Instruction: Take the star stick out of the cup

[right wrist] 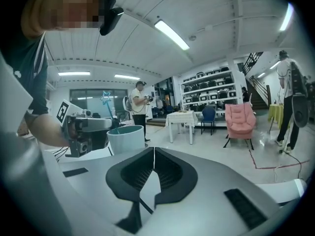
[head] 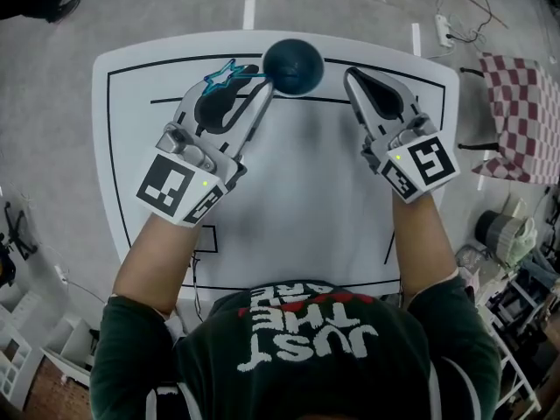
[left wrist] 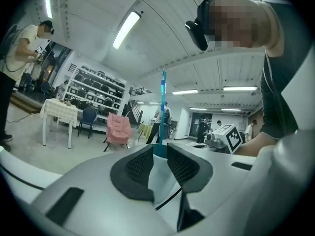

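While the cup (head: 293, 66) stands on the white worktop (head: 297, 199), the left hand-held gripper (head: 236, 84), just to the left of the cup, pinches the star stick (head: 226, 75). The stick's plain end reaches the cup's rim. The right hand-held gripper (head: 353, 75), just to the right of the cup, has its jaws pressed together on nothing.

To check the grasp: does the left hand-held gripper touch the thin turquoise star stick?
Touching. In the left gripper view, the left hand-held gripper has both jaws closed on the turquoise star stick.
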A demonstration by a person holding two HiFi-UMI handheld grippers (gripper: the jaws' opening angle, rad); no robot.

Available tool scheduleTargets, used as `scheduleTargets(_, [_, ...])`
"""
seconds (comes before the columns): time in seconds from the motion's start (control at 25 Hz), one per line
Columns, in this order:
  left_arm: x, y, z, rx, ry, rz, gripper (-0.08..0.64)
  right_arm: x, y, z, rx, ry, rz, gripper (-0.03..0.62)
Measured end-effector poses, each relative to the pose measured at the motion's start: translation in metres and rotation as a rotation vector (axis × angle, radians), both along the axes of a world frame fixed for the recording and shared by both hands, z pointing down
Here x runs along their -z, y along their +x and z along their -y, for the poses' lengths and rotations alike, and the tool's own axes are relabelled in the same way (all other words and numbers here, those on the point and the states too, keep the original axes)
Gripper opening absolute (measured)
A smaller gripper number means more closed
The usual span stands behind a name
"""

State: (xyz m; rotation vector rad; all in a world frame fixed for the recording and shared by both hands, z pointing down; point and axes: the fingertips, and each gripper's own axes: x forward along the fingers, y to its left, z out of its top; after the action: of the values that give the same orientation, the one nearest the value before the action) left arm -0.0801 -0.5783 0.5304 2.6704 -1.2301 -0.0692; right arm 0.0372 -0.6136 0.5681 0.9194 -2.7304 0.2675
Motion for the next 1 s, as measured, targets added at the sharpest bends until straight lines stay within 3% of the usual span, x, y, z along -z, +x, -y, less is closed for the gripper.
scheduleTargets(0.4, [0.001,0.001,-0.001,0.014,0.054,0.032,0.076,-0.009,0.001,-0.001,0.004,0.000,0.000,0.034])
scheduleTargets(0.56, [0.007,-0.006,-0.006,0.042,0.044,0.022,0.030,-0.004,-0.002,-0.010,0.009,-0.002,0.004,0.034])
scheduleTargets(1.0, [0.017,-0.013,-0.002,0.064,0.028,-0.029,0.021,0.003,0.003,-0.012,0.007,0.000,0.008,0.034])
